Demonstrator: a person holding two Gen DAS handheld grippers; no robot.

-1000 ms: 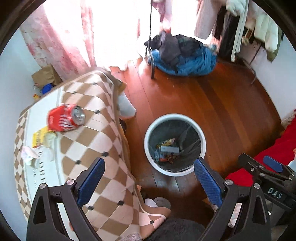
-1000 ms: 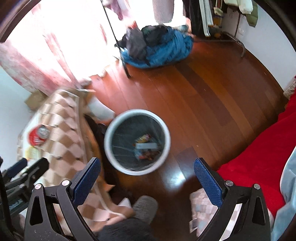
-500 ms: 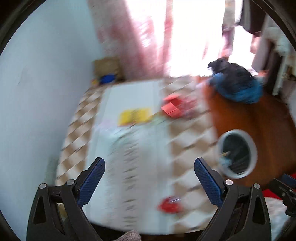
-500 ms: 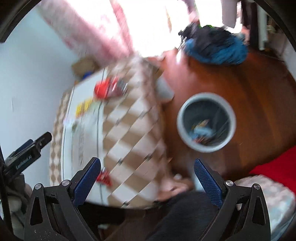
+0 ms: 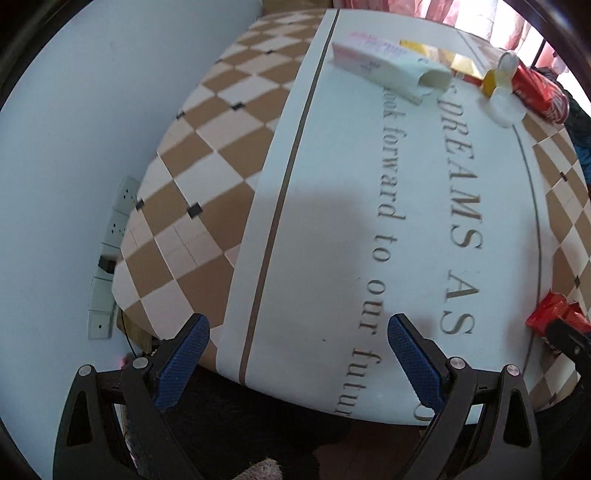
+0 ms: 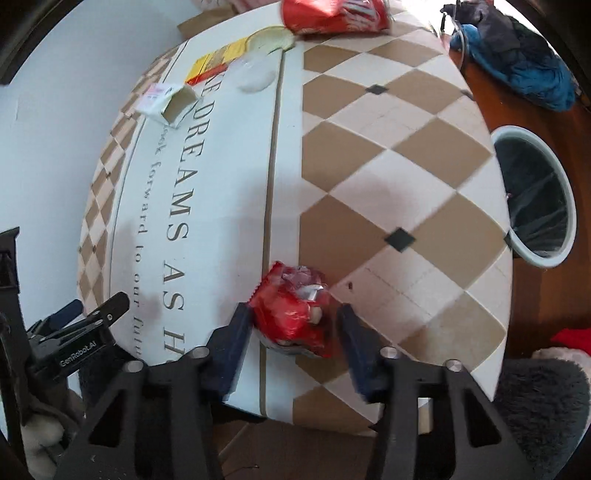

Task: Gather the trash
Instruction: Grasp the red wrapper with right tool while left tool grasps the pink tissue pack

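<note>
On the table [image 6: 388,177], covered by a tan-and-cream checked cloth with a white printed band down the middle, several bits of trash lie scattered. Off its right edge on the wood floor [image 6: 476,88] stands a white-rimmed bin [image 6: 570,221] lined with a dark bag; a blue and dark heap of clothes [image 6: 517,62] lies further back. Left gripper [image 5: 297,363] hovers over the near table edge, jaws spread wide, nothing between them. Right gripper [image 6: 291,330] is low at the near edge, jaws apart and straddling the red wrapper [image 6: 291,314]; left pad looks to touch it, right pad shows a small gap, blurred so cannot tell for sure. The wrapper is crumpled, with silver foil showing, lying where the white band meets the checks. At the far end: a red can [image 6: 332,14] on its side, a pale carton [image 5: 388,72] with an open end lying flat, a yellow packet [image 6: 218,62] just beyond it, a clear plastic lid [image 6: 255,75] near the can. White wall sockets [image 5: 110,251] on the left wall beside the table.
</note>
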